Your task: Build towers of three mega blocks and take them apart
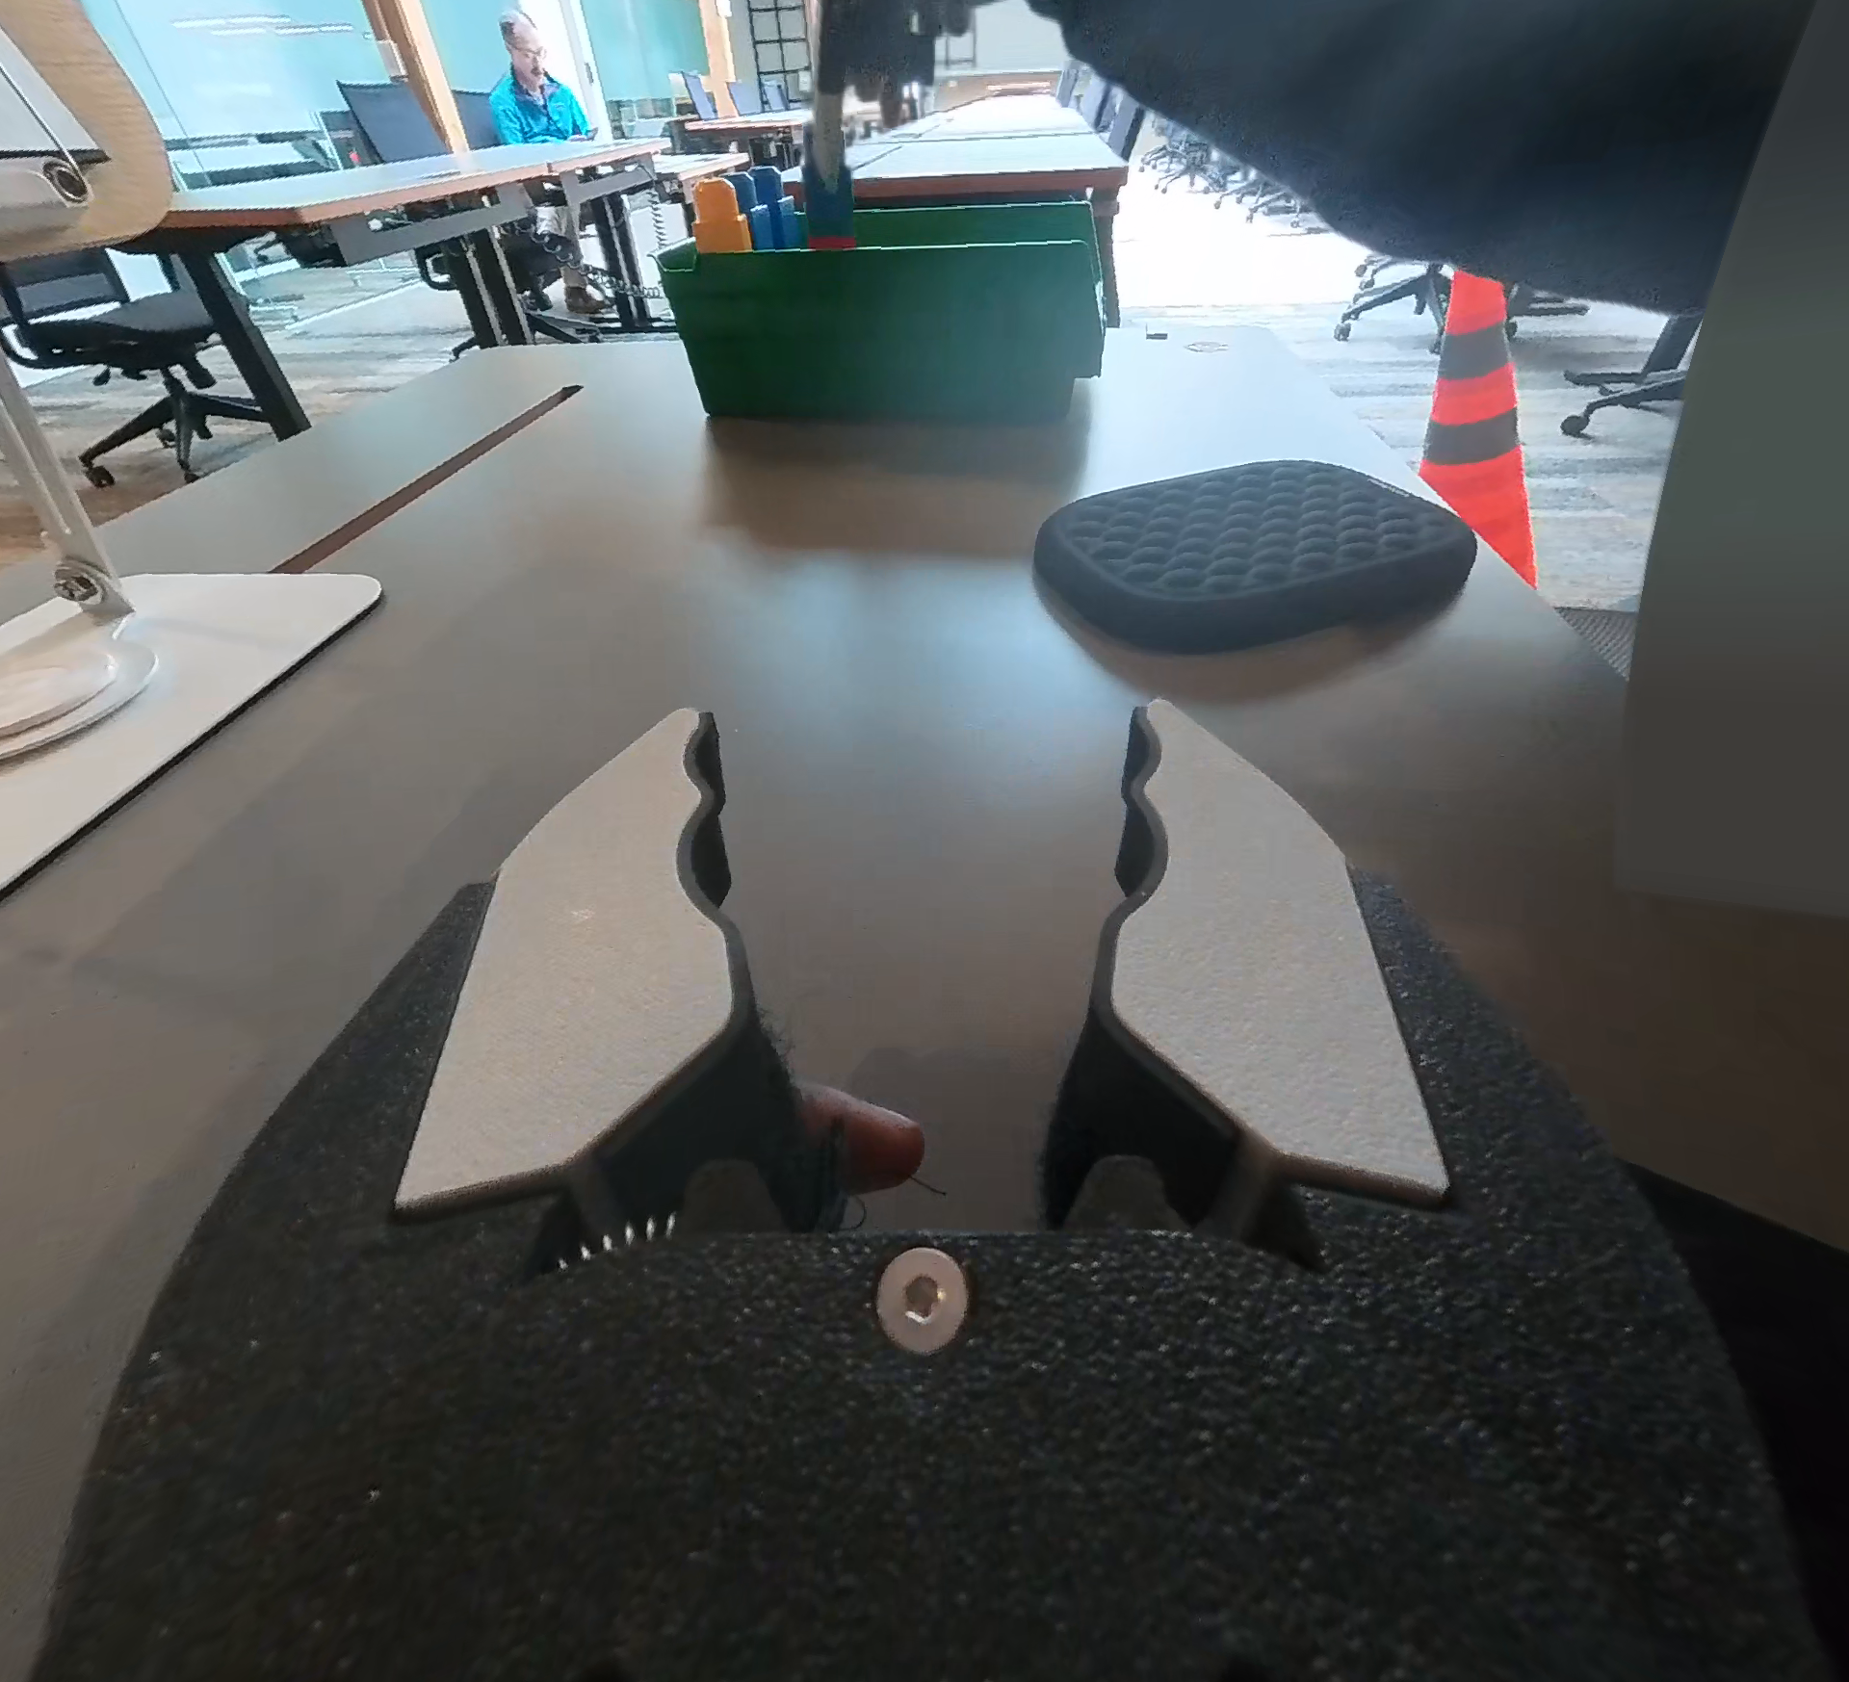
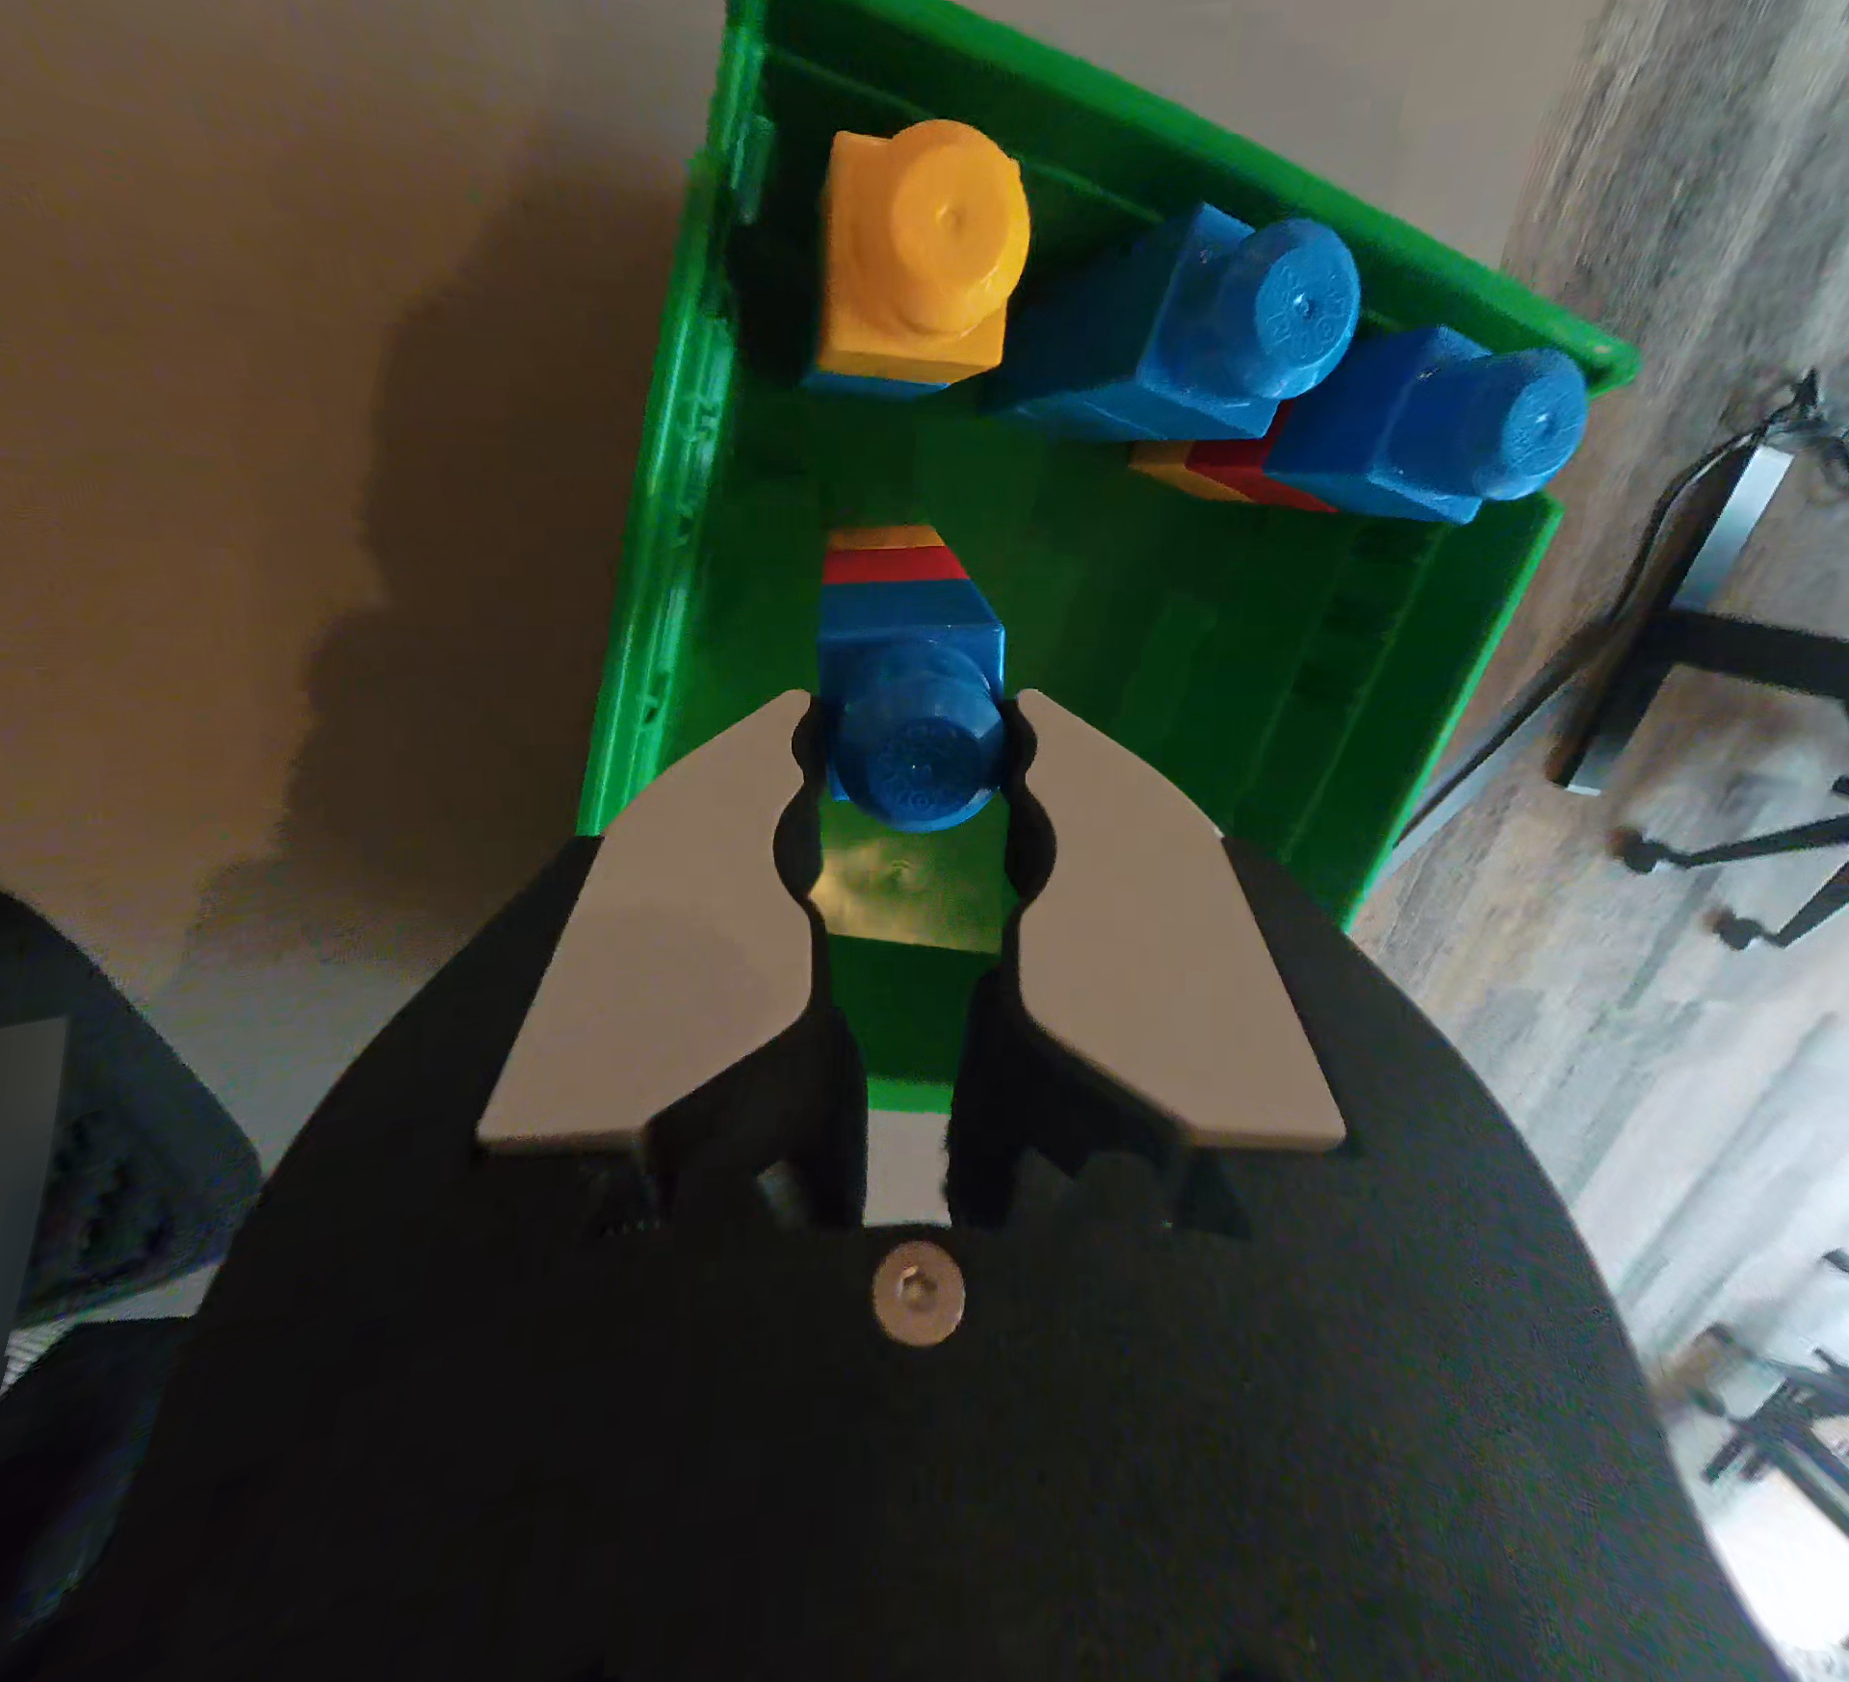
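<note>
Left wrist view looks low across a dark brown table (image 1: 900, 634) in an open office, with rows of desks and chairs behind and an orange traffic cone (image 1: 1479, 424) on the carpet at the right. A white lamp base (image 1: 200, 634) fills the left edge and a black honeycomb pad (image 1: 1251, 549) lies right of centre, leaving bare tabletop between them up to the green bin (image 1: 880, 334) at upper centre. The left gripper (image 1: 926, 794) is released, its jaws spread wide over bare table. Right wrist view looks down into the bin (image 2: 1151, 634): the right gripper (image 2: 912, 734) is clenched on the blue top stud of a blue, red and yellow tower (image 2: 905, 614) near the bin's left wall. Three other towers, one yellow-topped (image 2: 920, 254) and two blue-topped (image 2: 1201, 334), stand along the far wall, with open green floor to the right.
</note>
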Demonstrator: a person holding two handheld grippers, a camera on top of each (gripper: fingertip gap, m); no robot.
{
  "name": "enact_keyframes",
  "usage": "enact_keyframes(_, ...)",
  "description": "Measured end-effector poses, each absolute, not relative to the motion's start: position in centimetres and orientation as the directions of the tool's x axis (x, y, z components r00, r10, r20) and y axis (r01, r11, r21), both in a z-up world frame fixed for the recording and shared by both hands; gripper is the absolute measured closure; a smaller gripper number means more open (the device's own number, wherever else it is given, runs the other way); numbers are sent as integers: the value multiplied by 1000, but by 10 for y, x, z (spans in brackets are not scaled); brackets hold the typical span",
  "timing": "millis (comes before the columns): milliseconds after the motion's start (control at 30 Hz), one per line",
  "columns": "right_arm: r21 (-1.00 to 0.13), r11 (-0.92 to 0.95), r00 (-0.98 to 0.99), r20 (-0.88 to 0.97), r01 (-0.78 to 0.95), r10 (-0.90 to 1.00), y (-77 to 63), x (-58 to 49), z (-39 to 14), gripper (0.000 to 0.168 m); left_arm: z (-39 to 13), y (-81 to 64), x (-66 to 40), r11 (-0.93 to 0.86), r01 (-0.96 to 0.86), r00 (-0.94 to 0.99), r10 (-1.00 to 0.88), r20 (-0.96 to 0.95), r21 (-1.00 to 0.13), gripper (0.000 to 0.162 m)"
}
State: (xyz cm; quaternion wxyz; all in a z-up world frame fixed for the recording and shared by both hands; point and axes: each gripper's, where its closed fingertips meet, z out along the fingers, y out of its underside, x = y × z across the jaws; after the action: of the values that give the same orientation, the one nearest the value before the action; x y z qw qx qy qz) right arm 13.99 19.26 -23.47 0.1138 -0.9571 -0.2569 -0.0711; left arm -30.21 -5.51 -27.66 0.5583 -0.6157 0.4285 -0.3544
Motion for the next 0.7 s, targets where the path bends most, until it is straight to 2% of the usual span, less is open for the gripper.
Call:
enact_keyframes(267,-170,-895,909,146,413,391,199,131,-253,135,-277,-57,-301,5,-138,374,-926,-56,-990,85)
enact_keyframes(633,-170,-901,915,128,399,382,200,124,-260,135,-277,-58,-300,18,-149,374,-924,-73,-989,85)
enact_keyframes(700,-168,-902,916,130,397,379,200,124,-259,129,-277,-58,-300,17,-148,374,-924,-72,-989,85)
